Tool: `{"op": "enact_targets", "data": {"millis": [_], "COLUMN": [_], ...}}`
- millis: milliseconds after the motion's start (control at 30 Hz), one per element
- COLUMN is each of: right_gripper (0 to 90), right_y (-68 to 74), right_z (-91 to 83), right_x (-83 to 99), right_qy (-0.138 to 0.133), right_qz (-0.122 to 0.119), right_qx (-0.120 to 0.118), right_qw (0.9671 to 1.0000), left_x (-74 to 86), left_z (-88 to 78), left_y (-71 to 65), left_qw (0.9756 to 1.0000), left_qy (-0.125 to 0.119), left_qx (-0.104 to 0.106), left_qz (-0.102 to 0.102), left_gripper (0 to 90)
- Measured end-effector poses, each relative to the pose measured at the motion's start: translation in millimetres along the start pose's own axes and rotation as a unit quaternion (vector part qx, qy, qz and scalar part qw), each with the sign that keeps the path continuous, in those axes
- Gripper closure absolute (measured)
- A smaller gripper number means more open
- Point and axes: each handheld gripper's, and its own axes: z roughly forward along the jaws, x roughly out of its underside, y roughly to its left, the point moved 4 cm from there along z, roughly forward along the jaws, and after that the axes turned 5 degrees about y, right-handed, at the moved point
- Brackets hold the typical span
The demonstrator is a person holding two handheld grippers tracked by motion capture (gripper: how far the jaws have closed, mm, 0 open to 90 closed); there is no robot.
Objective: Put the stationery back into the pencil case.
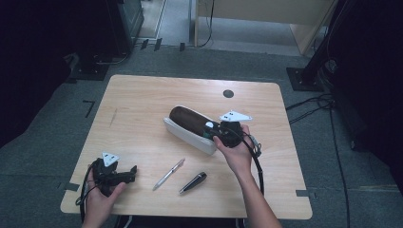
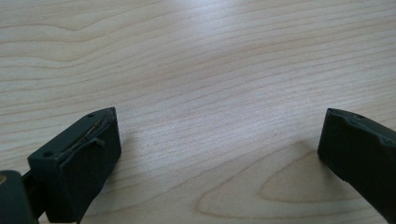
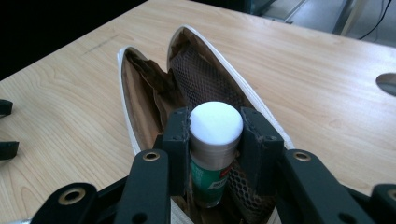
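An open white pencil case (image 1: 190, 134) with a brown lining lies in the middle of the table; in the right gripper view its two halves (image 3: 140, 98) gape, with mesh inside. My right gripper (image 1: 216, 130) is over its near end, shut on a green glue stick with a white cap (image 3: 215, 122), which stands partly inside the case. The white cap (image 1: 209, 125) shows small in the high view. My left gripper (image 1: 133, 172) rests at the table's front left, open, with bare wood (image 2: 219, 140) between its fingers (image 2: 81, 158).
A silver pen (image 1: 168, 174) and a black pen (image 1: 193, 182) lie on the table (image 1: 142, 95) near the front edge, between the two hands. A round cable hole (image 1: 228, 93) sits near the far edge. Cables run over the grey floor at the right.
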Motion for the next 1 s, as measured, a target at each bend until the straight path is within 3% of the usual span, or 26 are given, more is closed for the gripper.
{"op": "enact_targets", "data": {"millis": [333, 467, 800, 900, 1000], "right_gripper": [64.9, 64.7, 83.1, 86.5, 88.8], "right_y": [-2.7, -3.9, -2.7, -3.2, -8.0], "right_z": [7.2, 5.9, -7.1, -10.3, -8.7], "right_x": [3.2, 1.8, 3.3, 8.3, 16.4], "right_qy": [0.016, 0.009, 0.004, 0.015, 0.027], "right_qz": [0.007, 0.015, -0.003, -0.014, -0.005], "right_qx": [-0.01, -0.021, -0.007, -0.001, -0.002], "right_qw": [0.9998, 0.9996, 1.0, 0.9998, 0.9996], "left_x": [0.0, 0.0, 0.0, 0.0, 0.0], "left_z": [0.0, 0.0, 0.0, 0.0, 0.1], "left_y": [-0.2, -0.2, -0.3, -0.3, -0.3], "left_qw": [1.0, 1.0, 1.0, 1.0, 1.0], "left_qy": [0.0, 0.0, 0.0, 0.0, -0.001], "left_qx": [0.001, 0.001, 0.001, 0.001, 0.001], "left_qz": [0.001, 0.002, 0.001, 0.002, 0.002], "left_gripper": [0.0, 0.0, 0.0, 0.0, 0.0]}}
